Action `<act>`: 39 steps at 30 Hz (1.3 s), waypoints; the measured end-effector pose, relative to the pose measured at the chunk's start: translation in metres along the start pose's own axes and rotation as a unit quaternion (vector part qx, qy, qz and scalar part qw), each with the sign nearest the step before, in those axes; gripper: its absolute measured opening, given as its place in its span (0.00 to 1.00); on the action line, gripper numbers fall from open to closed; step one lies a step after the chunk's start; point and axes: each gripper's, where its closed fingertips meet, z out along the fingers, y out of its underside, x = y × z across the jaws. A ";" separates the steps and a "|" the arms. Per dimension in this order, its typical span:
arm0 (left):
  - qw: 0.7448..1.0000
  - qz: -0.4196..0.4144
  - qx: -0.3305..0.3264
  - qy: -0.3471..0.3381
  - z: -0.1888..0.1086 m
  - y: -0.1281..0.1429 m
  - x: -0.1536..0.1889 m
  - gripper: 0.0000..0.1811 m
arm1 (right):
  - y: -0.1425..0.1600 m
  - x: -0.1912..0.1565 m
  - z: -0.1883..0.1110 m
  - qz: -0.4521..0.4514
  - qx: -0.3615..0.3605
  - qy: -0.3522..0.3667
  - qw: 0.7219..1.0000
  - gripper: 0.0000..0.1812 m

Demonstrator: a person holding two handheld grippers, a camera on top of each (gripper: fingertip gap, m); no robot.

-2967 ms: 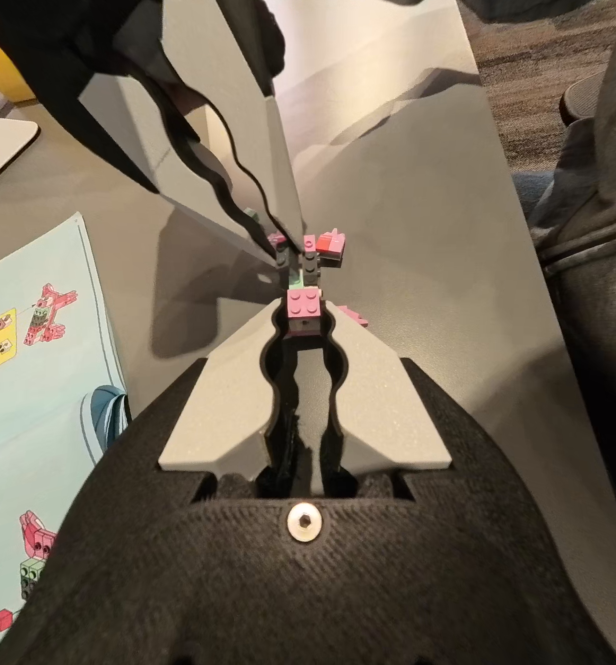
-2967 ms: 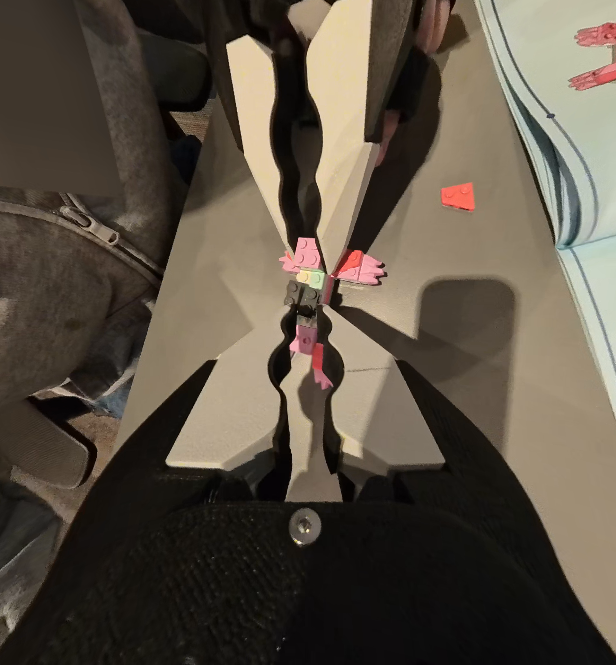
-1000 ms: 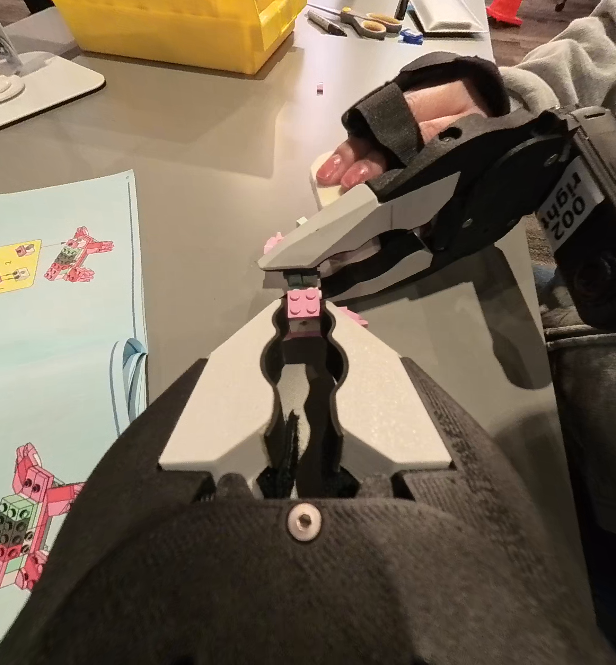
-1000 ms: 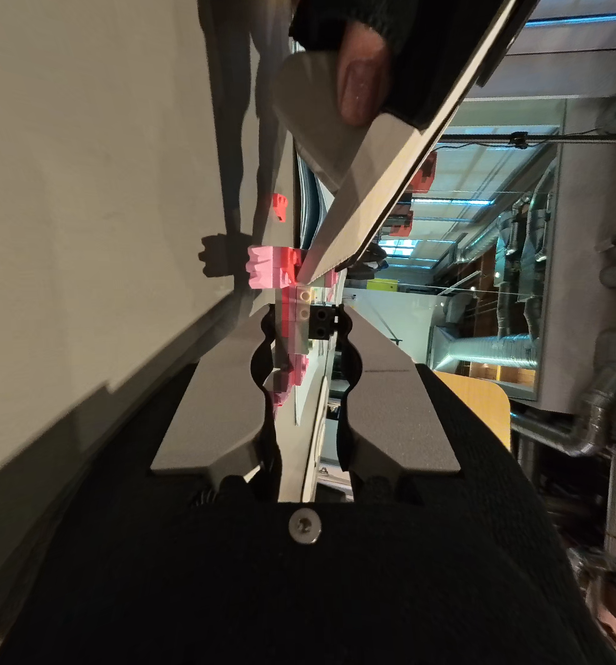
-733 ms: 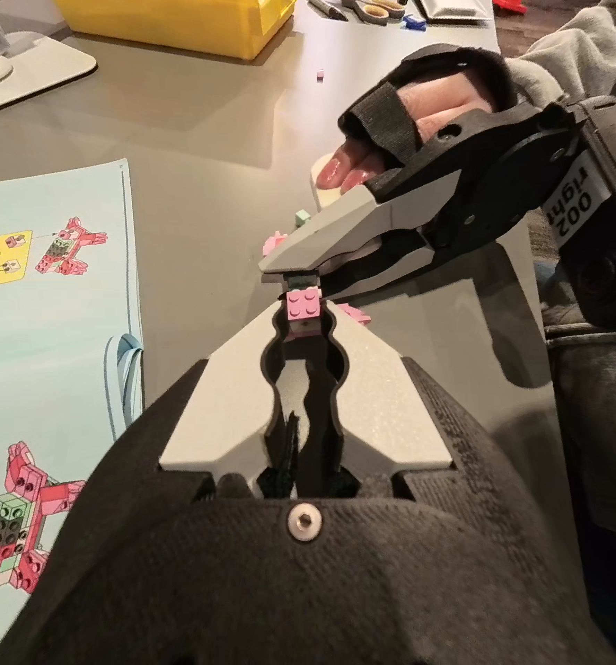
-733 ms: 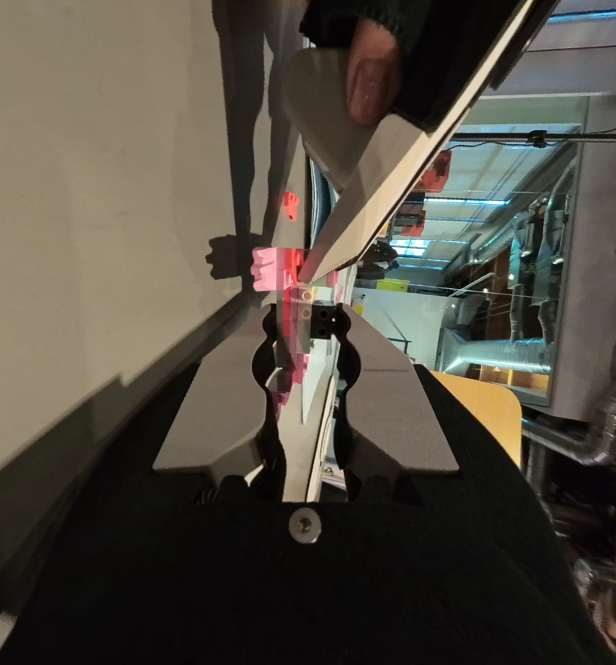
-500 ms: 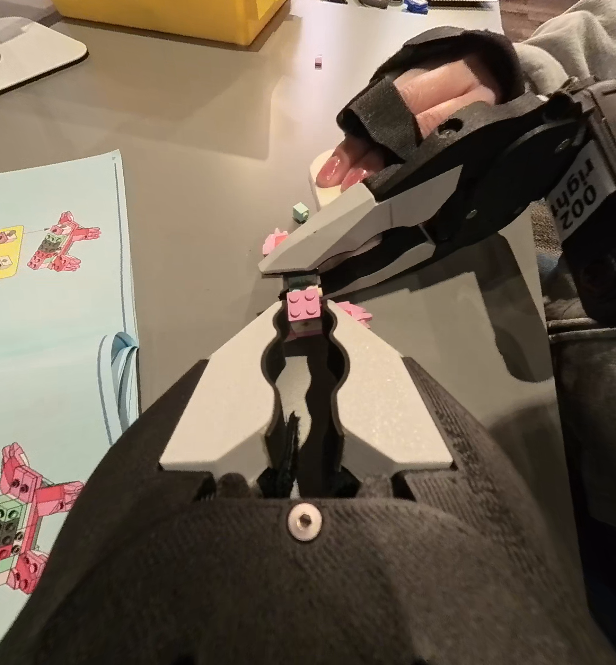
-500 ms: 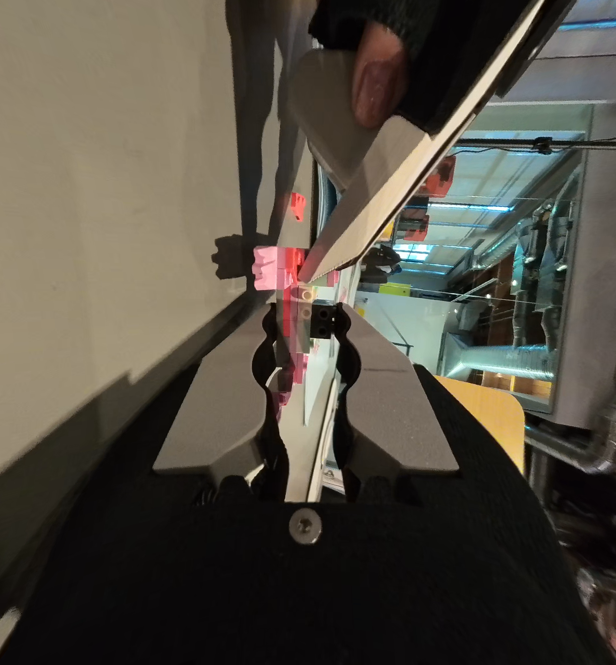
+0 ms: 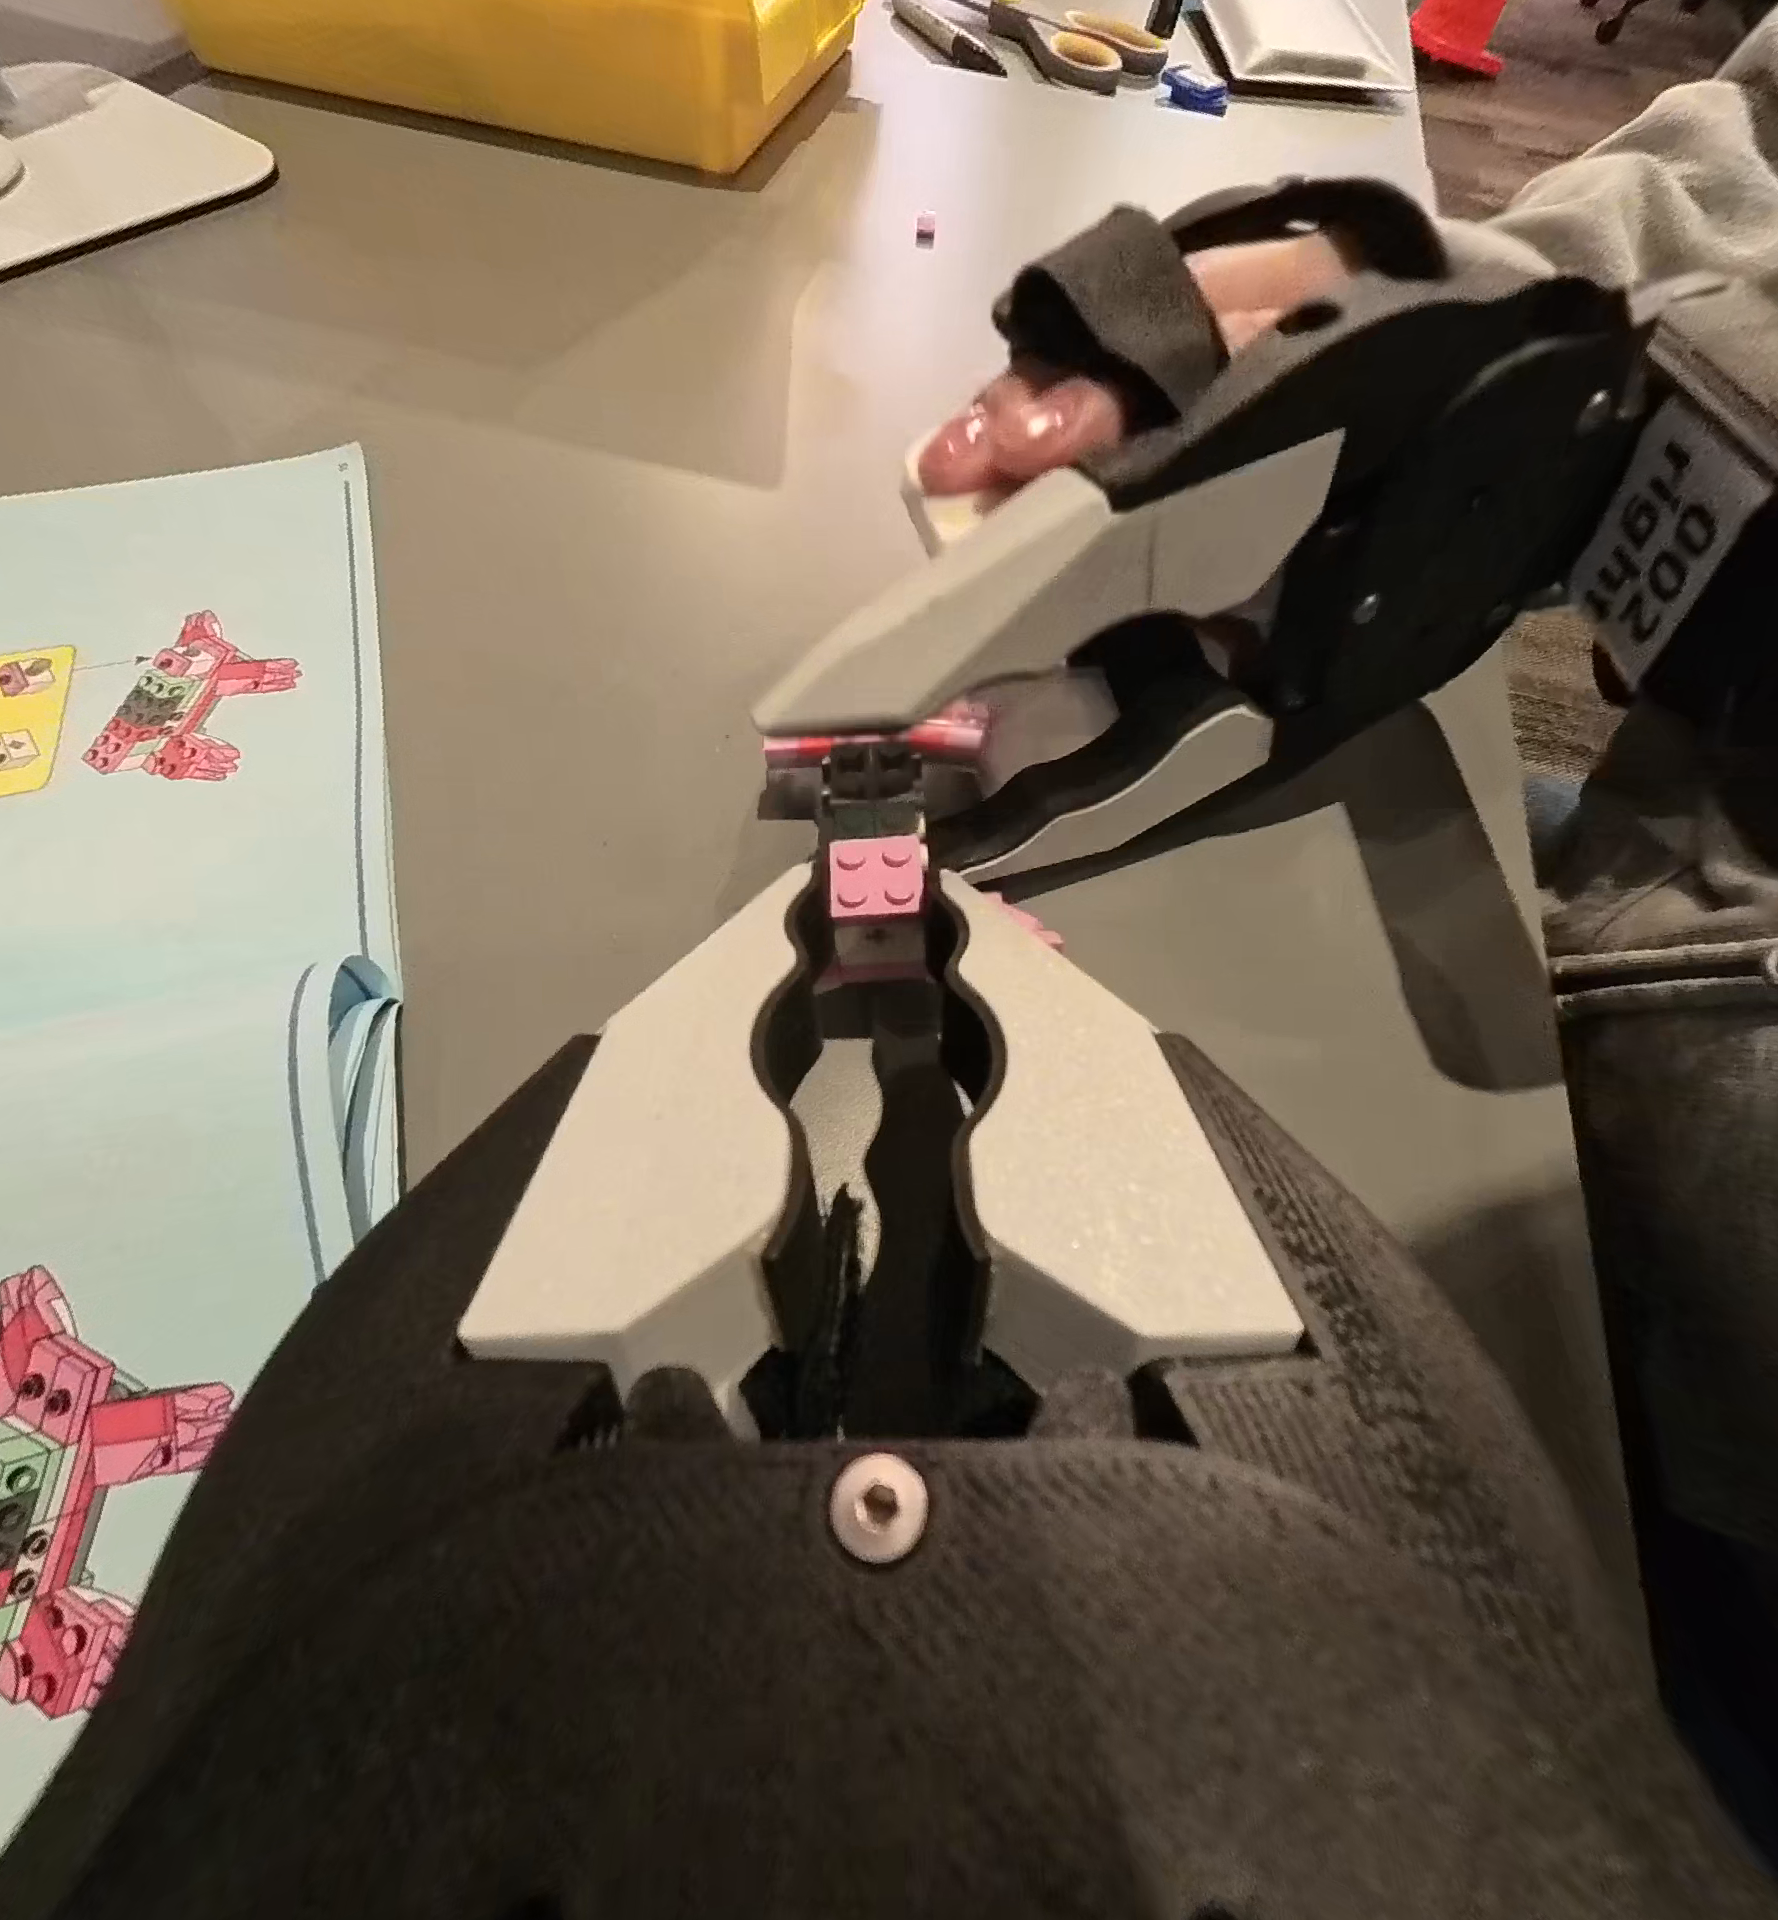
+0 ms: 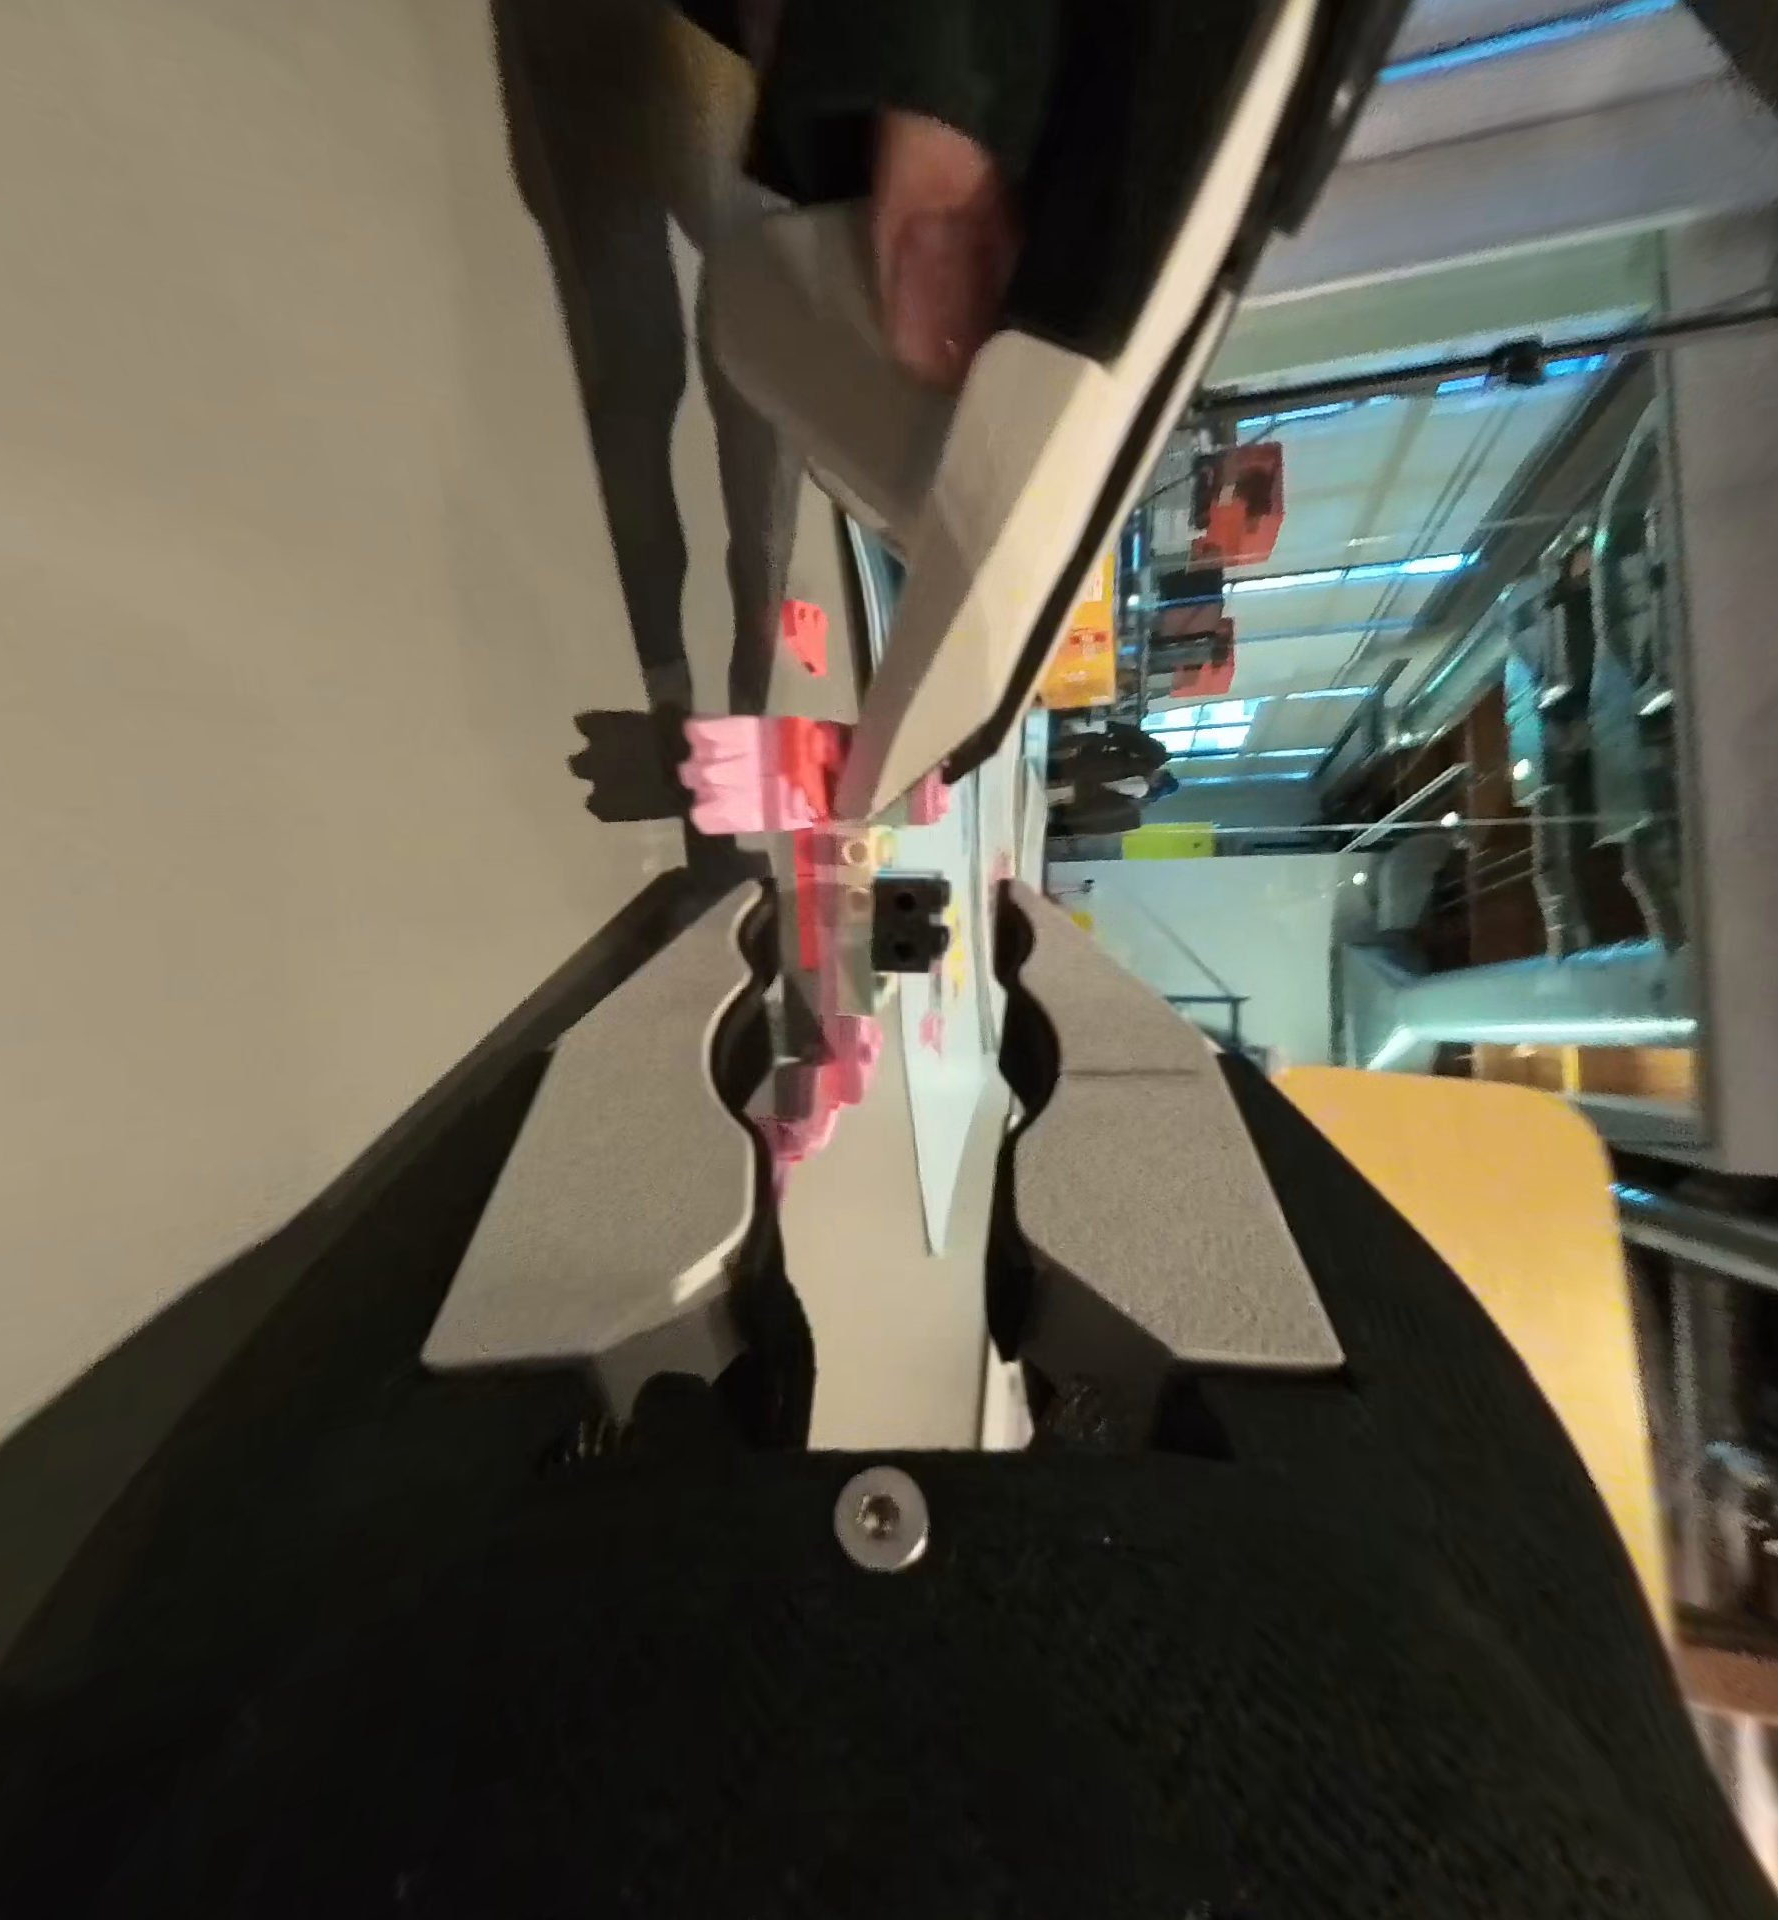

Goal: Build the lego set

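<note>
Left gripper (image 9: 877, 883): jaws clamped on the pink brick end of the lego model (image 9: 869, 831), steadying it above the grey table (image 9: 573, 436).
Right gripper (image 9: 864, 753): turned sideways; its jaws now stand apart around the model's black middle, likely easing off after pressing.
Instruction booklet (image 9: 137, 831): left of the left jaws, open for reference.
Loose red piece (image 10: 805, 636): beyond the right jaws, waiting.

Lego model (image 9: 874, 878): glossy plastic. Table (image 9: 594, 436): smooth, matt. Booklet (image 9: 137, 831): paper. Left gripper (image 9: 877, 883) fingers (image 9: 656, 1143): grainy, matt.
</note>
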 end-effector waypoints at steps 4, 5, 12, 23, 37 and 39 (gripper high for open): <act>1.000 -0.004 0.003 -0.002 -0.001 0.000 -0.001 0.09 | -0.001 -0.002 0.001 -0.060 -0.010 0.015 0.998 0.16; 1.000 -0.001 -0.006 -0.002 0.001 0.002 -0.001 0.09 | 0.000 -0.004 0.000 -0.054 -0.013 0.004 0.998 0.16; 1.000 -0.005 -0.004 0.001 -0.002 0.002 0.003 0.09 | -0.008 -0.006 -0.005 0.016 0.021 -0.021 0.999 0.21; 0.991 0.034 -0.029 -0.127 -0.023 0.022 0.005 0.09 | 0.060 0.067 -0.065 0.229 0.083 0.098 0.965 0.40; 0.922 0.081 0.155 -0.346 -0.089 -0.023 -0.030 0.28 | 0.252 0.140 -0.214 0.356 -0.059 0.422 0.832 0.28; 0.924 0.055 0.154 -0.345 -0.090 -0.018 -0.033 0.29 | 0.276 0.133 -0.247 0.335 -0.092 0.443 0.827 0.25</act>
